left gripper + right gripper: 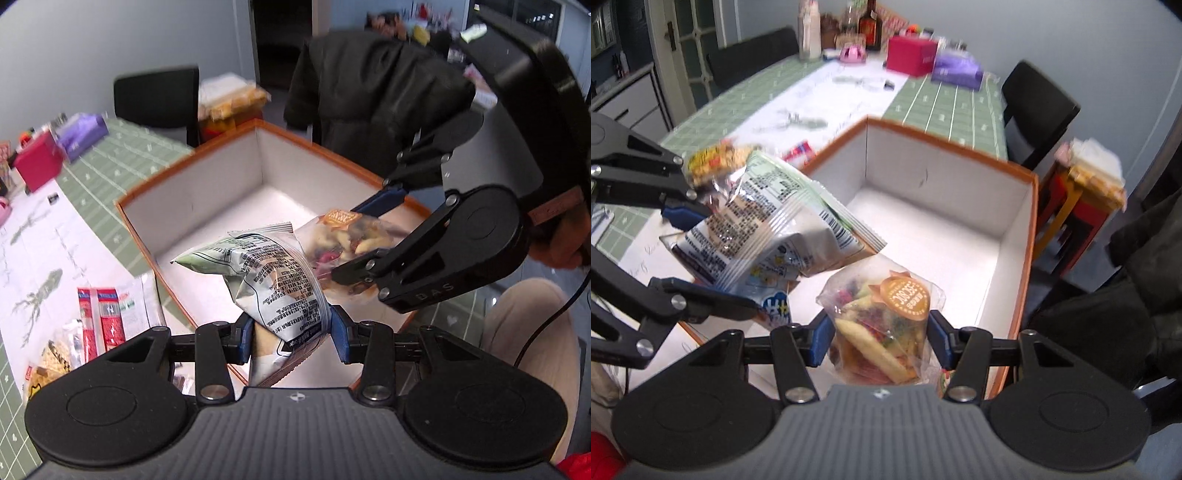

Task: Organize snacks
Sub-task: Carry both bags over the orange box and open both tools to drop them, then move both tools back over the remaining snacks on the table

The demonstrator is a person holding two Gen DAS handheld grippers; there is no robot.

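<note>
An orange-rimmed white box (236,177) stands open on the table, also in the right wrist view (942,177). My left gripper (293,332) is shut on a silver-green snack bag (273,277) and holds it over the box's near edge; the bag shows at left in the right wrist view (768,218). My right gripper (881,341) is shut on a clear bag of mixed snacks (882,325) with an orange label, held over the box. In the left wrist view that clear bag (347,240) and the right gripper (360,245) are right of the silver bag.
Loose snack packets (99,321) lie on the white paper left of the box. A red box (910,55), a purple pack (956,70) and bottles (870,26) stand at the table's far end. Black chairs (1038,110) and a dark coat (369,96) flank the box.
</note>
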